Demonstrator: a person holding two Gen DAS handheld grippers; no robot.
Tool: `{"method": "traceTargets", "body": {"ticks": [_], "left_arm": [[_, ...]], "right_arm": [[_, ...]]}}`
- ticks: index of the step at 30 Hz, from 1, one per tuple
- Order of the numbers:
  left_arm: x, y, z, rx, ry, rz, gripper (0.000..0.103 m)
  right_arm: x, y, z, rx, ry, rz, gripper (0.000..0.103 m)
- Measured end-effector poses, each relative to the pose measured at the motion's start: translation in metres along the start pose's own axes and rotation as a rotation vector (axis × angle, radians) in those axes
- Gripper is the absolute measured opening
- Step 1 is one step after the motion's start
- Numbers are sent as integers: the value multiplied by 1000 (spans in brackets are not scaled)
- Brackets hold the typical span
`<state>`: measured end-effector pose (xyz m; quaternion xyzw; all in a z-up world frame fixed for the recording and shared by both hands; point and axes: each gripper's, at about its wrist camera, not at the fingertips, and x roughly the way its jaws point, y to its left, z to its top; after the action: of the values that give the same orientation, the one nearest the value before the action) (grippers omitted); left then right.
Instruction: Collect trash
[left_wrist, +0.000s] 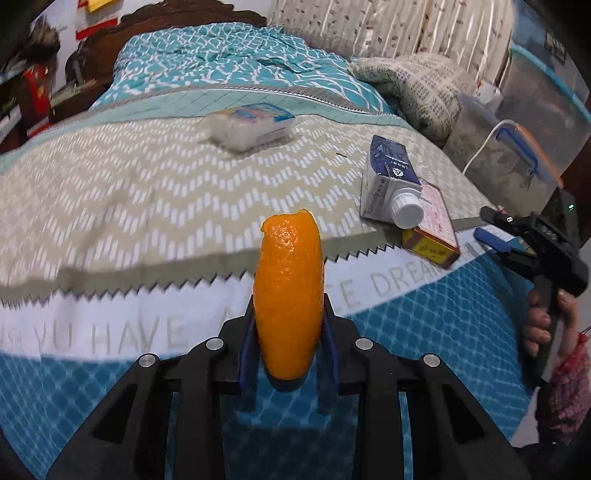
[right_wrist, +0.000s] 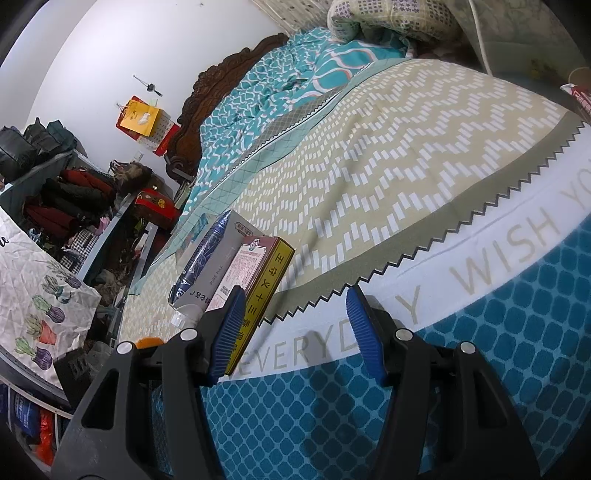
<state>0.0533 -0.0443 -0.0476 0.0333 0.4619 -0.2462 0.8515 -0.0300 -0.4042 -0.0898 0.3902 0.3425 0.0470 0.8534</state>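
Clamping an orange peel (left_wrist: 287, 295) upright between its jaws, long axis running fingertip-ward over the bedspread (left_wrist: 110, 184), the left gripper (left_wrist: 288, 343) holds it; right gripper (right_wrist: 295, 328) jaws apart beside a milk carton (right_wrist: 207, 266).

The left tongs (left_wrist: 289, 332) pinch an orange peel (left_wrist: 288, 295) upright above the bed (left_wrist: 147, 192); a milk carton (left_wrist: 388, 181) (lying capped) rests on a red box (left_wrist: 434, 230).
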Motion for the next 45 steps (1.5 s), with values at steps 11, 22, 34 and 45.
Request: {"method": "traceTargets", "body": {"ticks": [11, 22, 34, 45], "left_arm": [[-4, 3, -5, -26, -18, -34, 31], [-4, 6, -4, -37, -18, -53, 31], [-5, 9, -4, -54, -18, -57, 30], [-6, 10, -6, -61, -18, -57, 31]], "right_arm": [[-2, -1, -3, 3, -11, -26, 59], [-1, 0, -4, -2, -11, -38, 59], [-2, 1, -4, -1, -12, -38, 59], [-2, 1, -4, -1, -12, -37, 59]]}}
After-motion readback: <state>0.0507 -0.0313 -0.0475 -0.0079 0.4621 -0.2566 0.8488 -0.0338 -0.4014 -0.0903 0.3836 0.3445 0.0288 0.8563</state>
